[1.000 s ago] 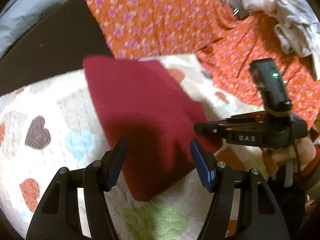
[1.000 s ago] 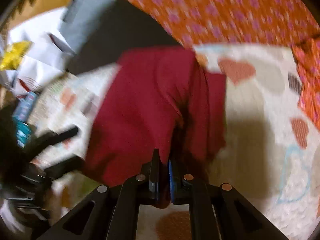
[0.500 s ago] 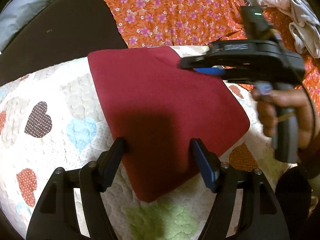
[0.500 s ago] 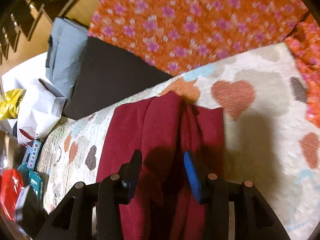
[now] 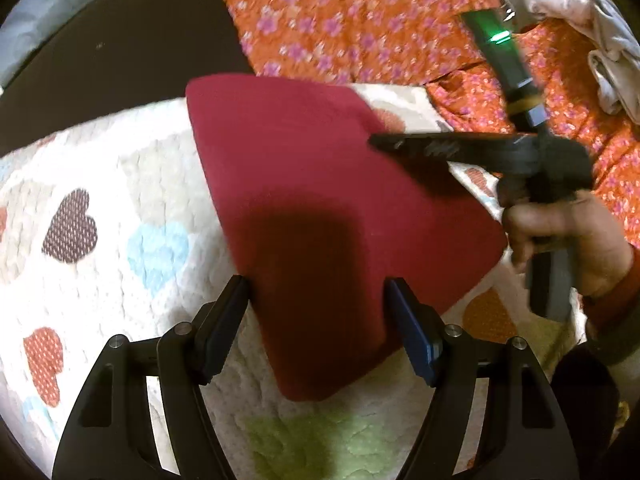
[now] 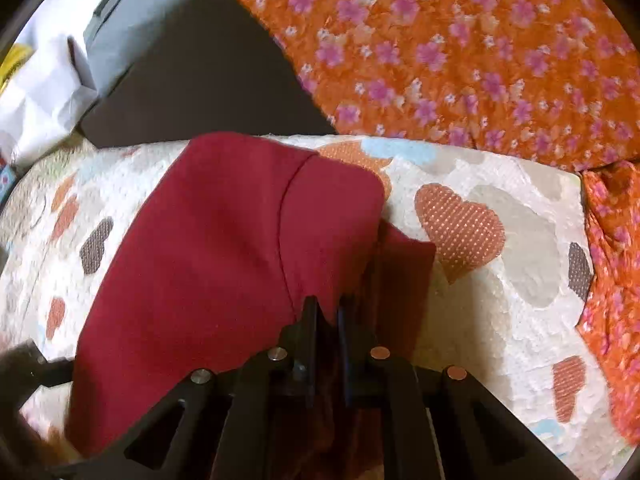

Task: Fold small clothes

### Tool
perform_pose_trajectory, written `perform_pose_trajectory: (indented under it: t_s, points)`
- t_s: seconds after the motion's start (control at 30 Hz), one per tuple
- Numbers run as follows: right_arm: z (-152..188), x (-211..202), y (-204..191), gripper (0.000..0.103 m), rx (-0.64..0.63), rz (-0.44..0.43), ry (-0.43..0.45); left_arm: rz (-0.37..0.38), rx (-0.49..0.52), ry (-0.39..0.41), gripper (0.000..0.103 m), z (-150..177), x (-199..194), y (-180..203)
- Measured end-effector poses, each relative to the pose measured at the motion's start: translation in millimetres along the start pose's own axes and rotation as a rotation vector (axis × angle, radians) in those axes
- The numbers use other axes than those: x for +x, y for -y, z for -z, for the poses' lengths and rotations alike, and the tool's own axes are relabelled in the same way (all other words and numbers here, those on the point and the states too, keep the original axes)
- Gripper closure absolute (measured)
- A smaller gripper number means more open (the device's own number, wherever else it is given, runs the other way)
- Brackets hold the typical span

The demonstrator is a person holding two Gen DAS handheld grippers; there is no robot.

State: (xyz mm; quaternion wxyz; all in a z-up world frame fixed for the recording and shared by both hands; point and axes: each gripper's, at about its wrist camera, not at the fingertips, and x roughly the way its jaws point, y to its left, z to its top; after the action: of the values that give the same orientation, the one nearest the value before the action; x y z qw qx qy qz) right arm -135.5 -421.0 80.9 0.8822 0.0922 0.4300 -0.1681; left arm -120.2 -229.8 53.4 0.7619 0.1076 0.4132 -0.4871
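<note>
A dark red garment (image 5: pixel 320 208), folded into a flat shape, is lying on a cream quilt (image 5: pixel 120 184) patterned with coloured hearts, which is covering what looks like a bed. The left gripper (image 5: pixel 316 312) is hovering low over the near corner of the garment with its jaws standing wide apart; the cloth is showing between the two blue-padded fingers (image 5: pixel 412 336), but the pads are not pressing on it. The right gripper (image 6: pixel 326 320) is reaching in from the right side, held by a bare hand (image 5: pixel 576 248) wrapped around its handle, a green light glowing on the unit above it. Its jaws are drawn almost completely together, and a fold of the red garment (image 6: pixel 224 248) is bunching up between them at the garment's right edge, so it is pinching the cloth there; the picture is slightly blurred, so how much fabric is caught is hard to say. A seam is running down the garment just left of that pinch. Beyond the quilt an orange sheet with pink flowers (image 6: pixel 460 52) is spreading out, beside a black flat surface (image 6: pixel 208 80). A heap of pale crumpled clothes (image 5: pixel 580 20) is sitting on the orange sheet, well apart from the red garment.
</note>
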Motion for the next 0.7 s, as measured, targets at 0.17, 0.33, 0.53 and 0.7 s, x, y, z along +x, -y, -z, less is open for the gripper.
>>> perform_pose_trajectory:
  t_s: [0.17, 0.33, 0.53, 0.7]
  points:
    - [2, -44, 19, 0.092, 0.152, -0.07, 0.03, -0.001, 0.004, 0.005, 0.031, 0, -1, 2]
    - [20, -76, -7, 0.092, 0.094, -0.198, 0.062, -0.014, 0.006, 0.007, 0.031, 0, 1, 3]
    - [52, -40, -10, 0.092, 0.082, -0.132, -0.046, -0.039, 0.021, 0.016, 0.031, 0, 0, 9]
    - [53, -64, -8, 0.092, 0.122, -0.149, -0.028, -0.078, -0.002, 0.043, 0.031, -2, -11, 11]
